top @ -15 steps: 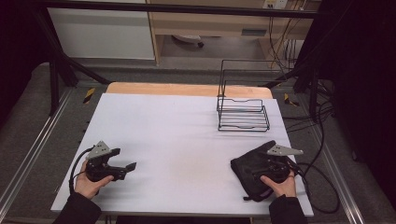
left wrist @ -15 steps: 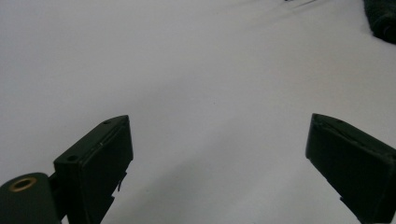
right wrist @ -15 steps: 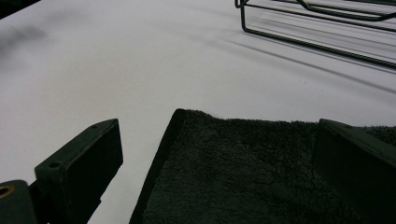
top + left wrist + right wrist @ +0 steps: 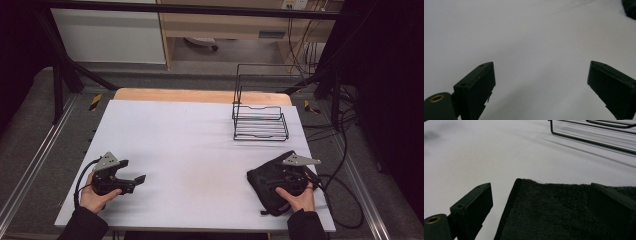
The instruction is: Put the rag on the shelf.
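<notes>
A black fleecy cloth [image 4: 264, 194] lies crumpled at the front right of the white table [image 4: 190, 135]. My right gripper [image 4: 272, 176] hovers over it, held by a hand. In the right gripper view the jaws stand wide apart: my right gripper [image 4: 540, 192] has one jaw beside the cloth's [image 4: 554, 215] edge and the other over the cloth, and neither presses on it. My left gripper [image 4: 135, 181] sits at the front left, open over bare table. In the left gripper view nothing lies between the jaws of my left gripper [image 4: 540, 72].
A black wire rack [image 4: 260, 125] stands at the back right of the table, and its base bars [image 4: 594, 135] run across the top of the right gripper view. Cables trail off the table's right side [image 4: 345, 190]. A dark corner of the cloth [image 4: 630, 8] shows far off.
</notes>
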A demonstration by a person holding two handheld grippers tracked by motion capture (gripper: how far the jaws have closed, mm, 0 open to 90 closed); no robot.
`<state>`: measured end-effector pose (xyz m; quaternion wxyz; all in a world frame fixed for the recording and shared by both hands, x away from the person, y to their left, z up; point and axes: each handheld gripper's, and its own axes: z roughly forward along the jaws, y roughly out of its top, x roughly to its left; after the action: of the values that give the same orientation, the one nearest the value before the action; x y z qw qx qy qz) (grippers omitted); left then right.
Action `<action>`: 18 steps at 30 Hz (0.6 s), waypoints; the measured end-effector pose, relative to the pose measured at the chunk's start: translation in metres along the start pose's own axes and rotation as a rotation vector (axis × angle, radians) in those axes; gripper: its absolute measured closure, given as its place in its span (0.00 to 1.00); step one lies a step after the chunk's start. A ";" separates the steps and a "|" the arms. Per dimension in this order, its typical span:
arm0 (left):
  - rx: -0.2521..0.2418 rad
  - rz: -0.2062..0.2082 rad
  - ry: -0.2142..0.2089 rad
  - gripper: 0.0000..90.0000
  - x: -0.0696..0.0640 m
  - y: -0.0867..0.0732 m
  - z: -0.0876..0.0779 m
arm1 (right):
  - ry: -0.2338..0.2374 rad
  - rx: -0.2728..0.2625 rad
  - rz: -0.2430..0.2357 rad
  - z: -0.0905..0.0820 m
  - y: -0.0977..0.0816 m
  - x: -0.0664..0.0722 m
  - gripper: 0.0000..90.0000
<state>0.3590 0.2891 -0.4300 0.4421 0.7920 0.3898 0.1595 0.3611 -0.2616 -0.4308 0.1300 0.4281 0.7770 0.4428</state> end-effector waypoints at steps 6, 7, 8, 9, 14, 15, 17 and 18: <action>0.008 0.002 0.001 0.09 -0.001 0.000 0.002 | -0.020 0.075 -0.039 0.011 0.004 0.010 0.23; 0.009 0.000 0.002 0.09 -0.001 0.000 0.002 | -0.016 0.083 -0.048 0.013 0.005 0.012 0.25; 0.009 0.000 0.002 0.09 -0.001 0.000 0.002 | -0.016 0.083 -0.048 0.013 0.005 0.012 0.25; 0.009 0.000 0.003 0.09 -0.001 0.000 0.002 | -0.021 0.097 -0.060 0.017 0.006 0.015 0.31; 0.011 0.001 0.006 0.10 -0.001 -0.001 0.002 | -0.038 0.132 -0.117 0.029 0.007 0.021 0.44; 0.012 0.001 0.006 0.10 -0.001 -0.001 0.002 | -0.038 0.132 -0.117 0.029 0.007 0.021 0.44; 0.016 0.003 0.007 0.10 -0.001 -0.001 0.002 | -0.057 0.144 -0.147 0.035 0.008 0.026 0.51; 0.017 0.003 0.008 0.10 -0.001 -0.001 0.002 | -0.071 0.148 -0.161 0.037 0.008 0.026 0.53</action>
<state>0.3596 0.2874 -0.4316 0.4337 0.7955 0.3917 0.1601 0.3708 -0.2179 -0.4410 0.1609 0.3881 0.8344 0.3568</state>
